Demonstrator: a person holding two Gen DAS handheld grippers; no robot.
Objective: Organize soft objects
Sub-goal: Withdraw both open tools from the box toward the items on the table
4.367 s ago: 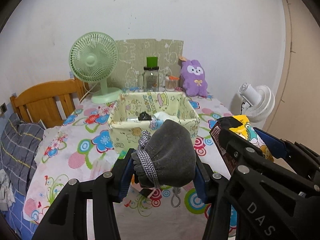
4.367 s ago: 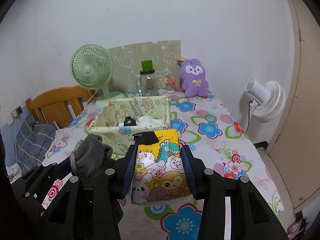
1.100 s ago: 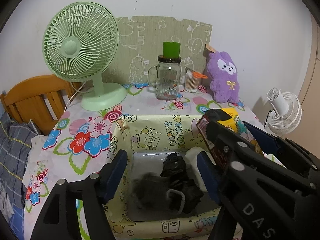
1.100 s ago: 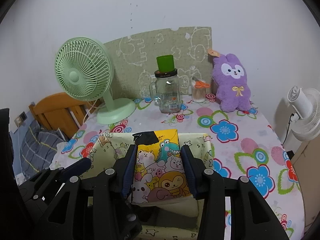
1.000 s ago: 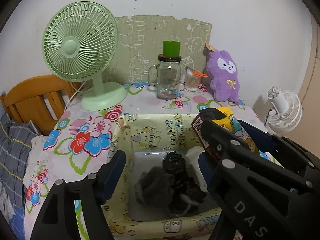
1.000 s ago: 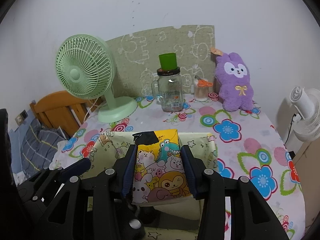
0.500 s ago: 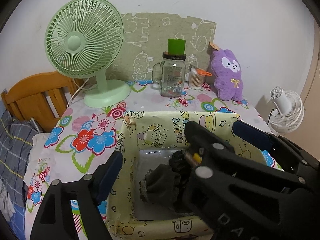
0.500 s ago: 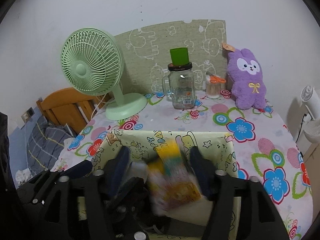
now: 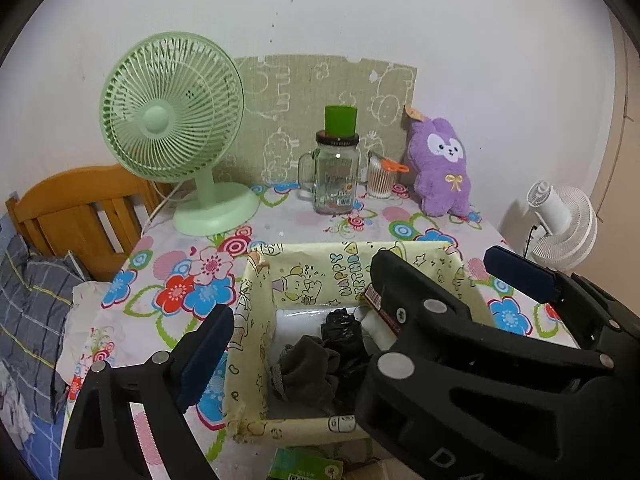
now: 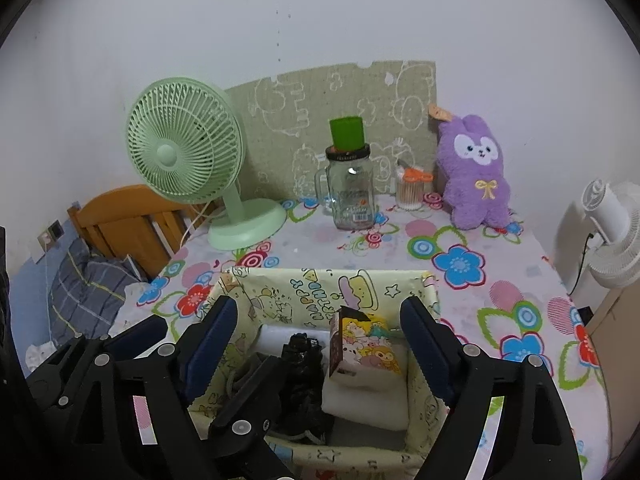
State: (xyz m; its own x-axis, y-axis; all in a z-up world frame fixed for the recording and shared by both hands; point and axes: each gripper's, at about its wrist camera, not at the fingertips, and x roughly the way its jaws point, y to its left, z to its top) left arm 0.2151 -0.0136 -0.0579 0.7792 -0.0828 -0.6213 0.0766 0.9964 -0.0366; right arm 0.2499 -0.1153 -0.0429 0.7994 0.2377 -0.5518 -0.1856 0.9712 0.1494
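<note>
A pale yellow cartoon-print box [image 10: 320,292] stands on the flowered tablecloth. In it lie a grey drawstring pouch [image 9: 306,372], a black crumpled thing [image 10: 304,360] and a yellow cartoon packet [image 10: 362,346] resting on something white. My right gripper [image 10: 320,320] hangs over the box with its jaws opening. The packet lies loose below and between them, touching neither pad. My left gripper [image 9: 308,336] is also over the box, jaws opening, nothing held. Its right finger is hidden behind the right gripper's body [image 9: 440,360] in the left wrist view.
Behind the box stand a green desk fan [image 9: 172,108], a glass jar with a green cup on it [image 9: 336,184], a swab holder [image 9: 380,178] and a purple plush rabbit [image 9: 442,164]. A white fan [image 9: 560,220] sits beyond the table's right edge. A wooden frame [image 9: 72,208] is at left.
The right gripper's jaws spread and let go of the cartoon packet, which dropped into the box. The left gripper's jaws widened too. Both grippers rose slightly.
</note>
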